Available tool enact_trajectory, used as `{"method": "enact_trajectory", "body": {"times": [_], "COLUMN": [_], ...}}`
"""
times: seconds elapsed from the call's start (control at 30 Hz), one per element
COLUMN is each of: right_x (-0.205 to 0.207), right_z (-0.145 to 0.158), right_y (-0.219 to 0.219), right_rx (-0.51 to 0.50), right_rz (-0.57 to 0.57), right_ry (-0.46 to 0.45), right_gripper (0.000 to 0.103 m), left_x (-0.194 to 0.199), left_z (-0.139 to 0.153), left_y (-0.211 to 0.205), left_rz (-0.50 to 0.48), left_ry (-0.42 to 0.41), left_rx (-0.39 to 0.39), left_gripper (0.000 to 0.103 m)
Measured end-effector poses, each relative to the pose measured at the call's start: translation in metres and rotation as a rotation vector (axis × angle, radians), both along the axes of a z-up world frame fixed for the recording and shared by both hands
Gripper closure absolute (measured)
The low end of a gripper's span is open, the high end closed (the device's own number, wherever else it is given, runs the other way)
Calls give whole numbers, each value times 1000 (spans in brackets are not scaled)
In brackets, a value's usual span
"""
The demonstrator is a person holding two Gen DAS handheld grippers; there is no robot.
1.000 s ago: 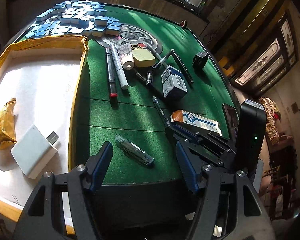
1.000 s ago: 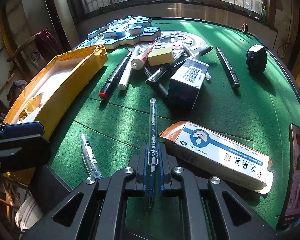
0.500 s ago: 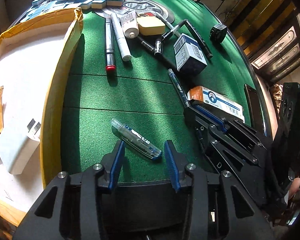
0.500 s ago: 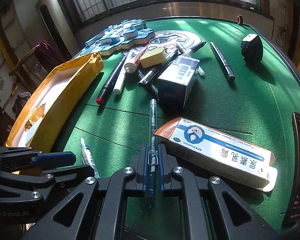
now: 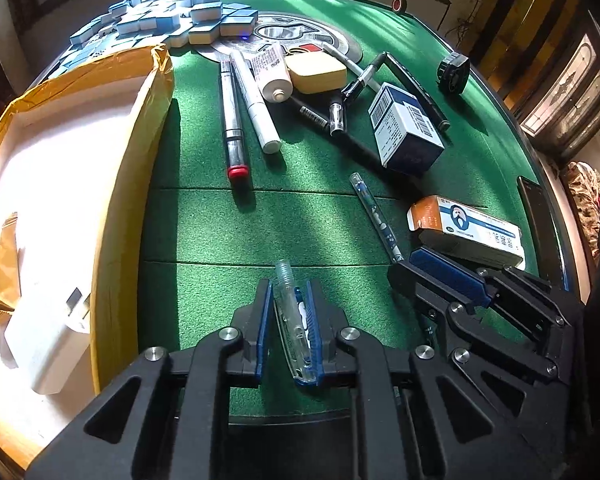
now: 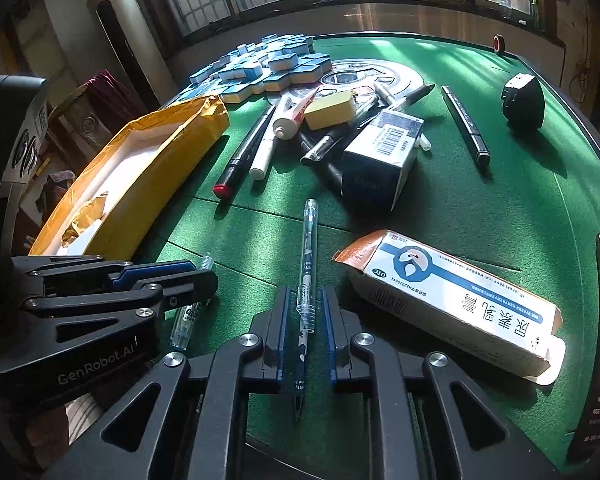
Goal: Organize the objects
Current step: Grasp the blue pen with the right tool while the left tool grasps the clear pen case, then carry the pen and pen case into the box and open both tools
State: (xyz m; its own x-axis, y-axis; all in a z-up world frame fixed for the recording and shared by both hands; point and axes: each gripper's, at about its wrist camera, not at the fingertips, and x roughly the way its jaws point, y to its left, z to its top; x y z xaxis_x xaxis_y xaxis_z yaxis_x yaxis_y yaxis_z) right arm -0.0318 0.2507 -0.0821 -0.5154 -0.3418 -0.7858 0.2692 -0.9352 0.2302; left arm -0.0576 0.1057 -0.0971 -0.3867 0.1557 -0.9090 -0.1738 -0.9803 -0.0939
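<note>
Left hand-held gripper point(image 5: 287, 320): jaws closing on short clear plastic pen point(image 5: 294, 328), green felt tabletop point(image 5: 228, 224). Right hand-held gripper point(image 6: 305, 336): jaws opening around long clear blue-patterned pen point(image 6: 307, 264). Step: pickup; likely next, lift into yellow-lined open box point(image 5: 124, 160).

left gripper point(image 5: 287, 312) sank, closing around the clear pen point(image 5: 294, 320); right gripper point(image 6: 305, 328) opening.

The table point(image 5: 204, 224) is covered in matt, napped green felt, rough-looking and split by thin seams, and the shallow box point(image 5: 112, 184) on it is white card wrapped in glossy yellow tape. Both grippers are matt black plastic with bright metal screw heads and smooth blue pads point(image 5: 262, 312), and the pens between them, the clear pen point(image 5: 290, 312) and the blue pen point(image 6: 308, 256), are glossy transparent plastic. The medicine carton point(image 6: 452, 300) is smooth printed cardboard with a slight sheen, and the mahjong tiles point(image 5: 168, 16) look like polished hard plastic
</note>
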Motion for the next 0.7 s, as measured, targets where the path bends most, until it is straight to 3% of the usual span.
{"method": "enact_trajectory", "body": {"times": [0.23,0.63,0.7], "right_x": [2,-3,-3], "right_z": [1,1,1], "right_y": [-12,-6,-7], "right_rx": [83,33,44], "right_rz": [4,-29,-37], "right_ry": [20,-12,-12], "right_gripper": [85,86,95], "left_x": [6,11,10], "left_z": [-1,0,0], "left_y": [11,4,0], "left_rz": [-33,-20,-8], "left_ry": [42,67,63], "left_rx": [-67,-22,10], "left_gripper": [89,89,90]}}
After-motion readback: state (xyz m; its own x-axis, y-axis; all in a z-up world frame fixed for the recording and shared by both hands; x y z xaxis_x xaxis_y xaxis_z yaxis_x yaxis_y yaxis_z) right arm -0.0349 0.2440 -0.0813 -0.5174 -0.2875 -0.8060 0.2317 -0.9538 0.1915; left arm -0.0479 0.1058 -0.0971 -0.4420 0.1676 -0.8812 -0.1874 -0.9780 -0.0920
